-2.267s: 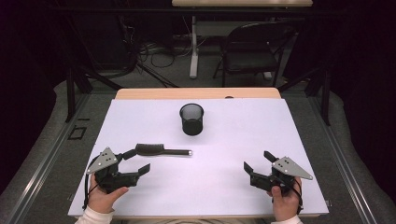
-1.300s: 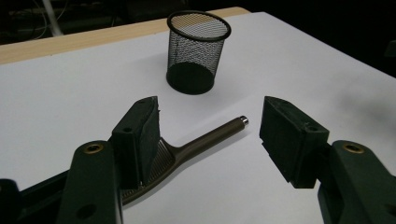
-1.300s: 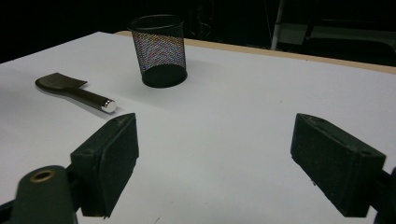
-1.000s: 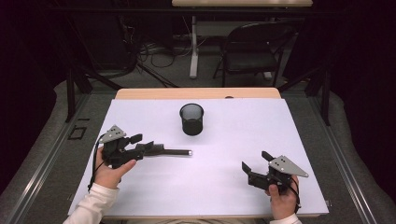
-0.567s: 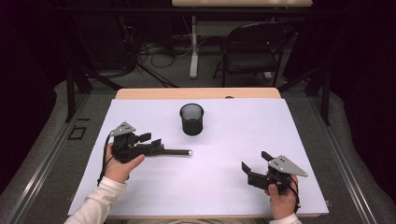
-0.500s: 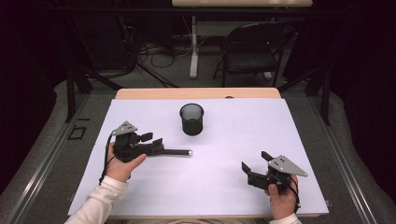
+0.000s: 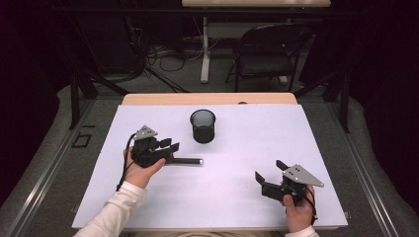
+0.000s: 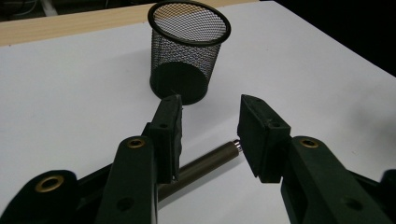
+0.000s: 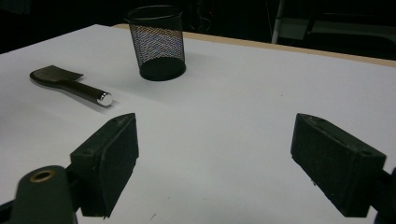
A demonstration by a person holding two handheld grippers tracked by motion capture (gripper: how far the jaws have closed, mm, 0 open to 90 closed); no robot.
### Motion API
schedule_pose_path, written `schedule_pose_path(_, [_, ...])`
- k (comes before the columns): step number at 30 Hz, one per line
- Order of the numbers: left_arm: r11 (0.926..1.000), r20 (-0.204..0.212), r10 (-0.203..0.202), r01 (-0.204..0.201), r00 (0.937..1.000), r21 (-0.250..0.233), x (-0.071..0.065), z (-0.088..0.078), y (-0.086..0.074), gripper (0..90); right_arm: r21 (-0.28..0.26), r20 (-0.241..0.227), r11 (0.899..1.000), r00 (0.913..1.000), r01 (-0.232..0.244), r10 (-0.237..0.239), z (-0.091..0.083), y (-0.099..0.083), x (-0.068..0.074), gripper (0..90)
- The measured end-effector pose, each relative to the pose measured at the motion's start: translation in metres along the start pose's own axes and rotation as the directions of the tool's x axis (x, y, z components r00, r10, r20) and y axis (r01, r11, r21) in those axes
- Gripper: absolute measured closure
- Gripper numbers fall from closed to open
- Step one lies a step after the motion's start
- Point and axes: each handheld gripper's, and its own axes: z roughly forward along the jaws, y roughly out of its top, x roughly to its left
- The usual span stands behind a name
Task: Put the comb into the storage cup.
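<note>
On the white table (image 7: 237,197), largest to smallest:
- Table: near edge cut off by the frame in the high view; no writing legible anywhere.
- Black mesh cup (image 7: 203,126): upright, mid-table, apart from the rest.
- Left tongs (image 8: 210,133): jaws have just been closing, not yet clamped; the dark tool's handle lies on the table between them.
- Right tongs (image 9: 215,161): released, jaws wide, nothing between them.
- Dark tool (image 7: 190,161): flat head hidden under the left tongs in the high view.
</note>
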Motion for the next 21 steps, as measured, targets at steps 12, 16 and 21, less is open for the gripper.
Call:
schedule_pose_path(12, [0.9981,-0.023,-0.021,0.022,0.9995,0.058,-0.001,0.023,-0.002,71.1,0.011,0.001,1.000,1.0000,0.001,-0.001,0.001,-0.001,-0.001,15.0])
schedule_pose_path(16, [0.9969,-0.042,-0.024,0.027,0.9988,0.074,-0.003,0.031,-0.004,75.1,0.011,0.003,1.000,1.0000,0.006,-0.006,0.002,-0.001,-0.001,15.0])
schedule_pose_path(21, [0.9959,-0.066,-0.032,0.037,0.9973,0.083,-0.004,0.040,-0.006,81.7,0.016,-0.001,1.000,1.0000,0.007,-0.007,0.002,-0.001,-0.001,15.0])
